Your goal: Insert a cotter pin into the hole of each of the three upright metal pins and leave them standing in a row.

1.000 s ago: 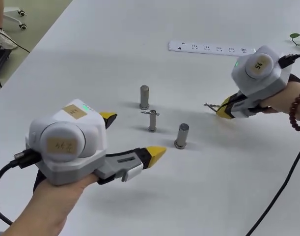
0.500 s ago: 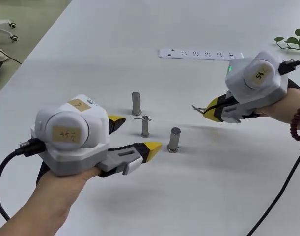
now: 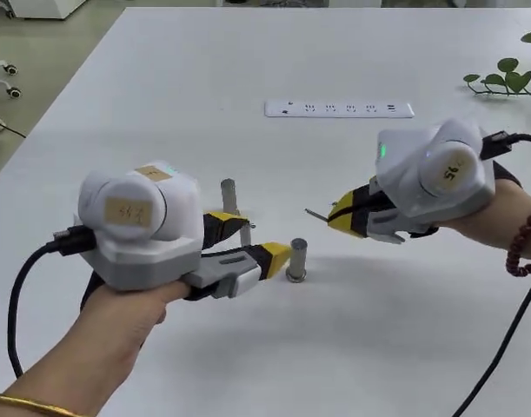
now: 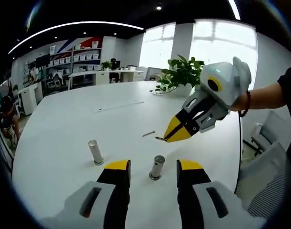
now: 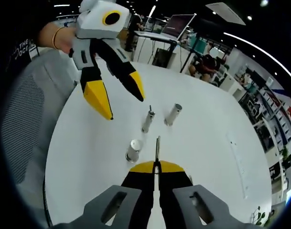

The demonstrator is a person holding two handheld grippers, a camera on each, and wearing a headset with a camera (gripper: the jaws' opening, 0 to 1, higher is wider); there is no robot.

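Three short metal pins stand upright on the white table. The nearest pin has a bare top. The middle pin carries a thin cotter pin at its top and is mostly hidden behind my left gripper in the head view. The far pin is bare. My left gripper is open, its jaws reaching around the row. My right gripper is shut on a cotter pin, pointing at the nearest pin, a short way off.
A white power strip lies at the back of the table. A loose cotter pin lies beyond the pins. A potted plant stands at the far right edge. Cables trail from both grippers.
My left gripper has moved forward until its jaws reach the pin row. My right gripper has carried its cotter pin leftward toward the nearest pin. The head camera has also shifted.
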